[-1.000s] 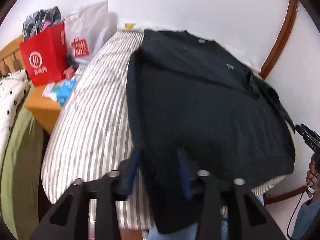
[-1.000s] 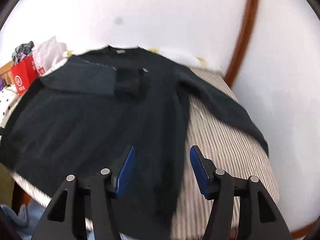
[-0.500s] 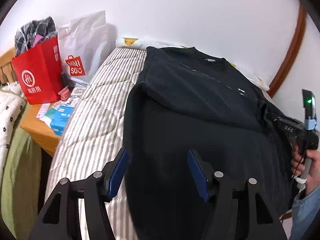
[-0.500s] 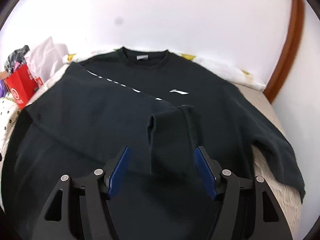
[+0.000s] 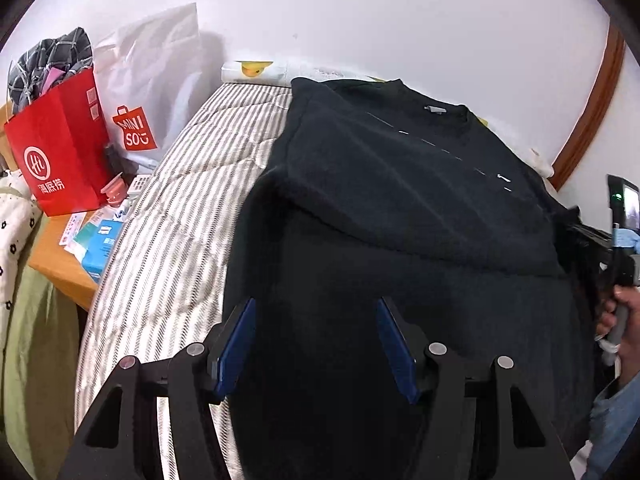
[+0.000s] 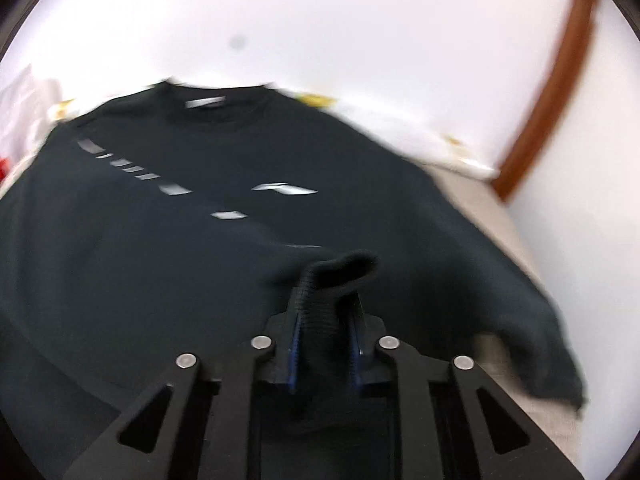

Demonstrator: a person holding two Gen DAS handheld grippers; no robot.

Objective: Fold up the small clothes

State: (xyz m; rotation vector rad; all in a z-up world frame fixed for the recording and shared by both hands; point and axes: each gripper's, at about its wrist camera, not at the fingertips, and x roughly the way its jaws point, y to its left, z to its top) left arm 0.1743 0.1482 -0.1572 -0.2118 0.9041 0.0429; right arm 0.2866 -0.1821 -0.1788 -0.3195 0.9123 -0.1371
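Note:
A black sweatshirt [image 5: 400, 240] lies face up on the striped bed [image 5: 180, 208], its left sleeve folded across the chest. My left gripper [image 5: 316, 336] is open and empty, hovering over the sweatshirt's lower left part. My right gripper [image 6: 324, 344] is shut on the ribbed cuff [image 6: 340, 276] of that folded sleeve, over the middle of the sweatshirt [image 6: 160, 240]. The right gripper also shows at the right edge of the left wrist view [image 5: 600, 240], held by a hand. The other sleeve [image 6: 520, 300] lies spread out to the right.
A red paper bag [image 5: 56, 148] and a white Miniso bag [image 5: 152, 92] stand left of the bed on a wooden side table [image 5: 60, 264] with small boxes. A white wall lies behind, with a brown door frame [image 5: 592, 108] at right.
My right gripper has shut on the sleeve cuff, which lay between its open fingers half a second ago. My left gripper has opened and moved in over the sweatshirt's lower left part.

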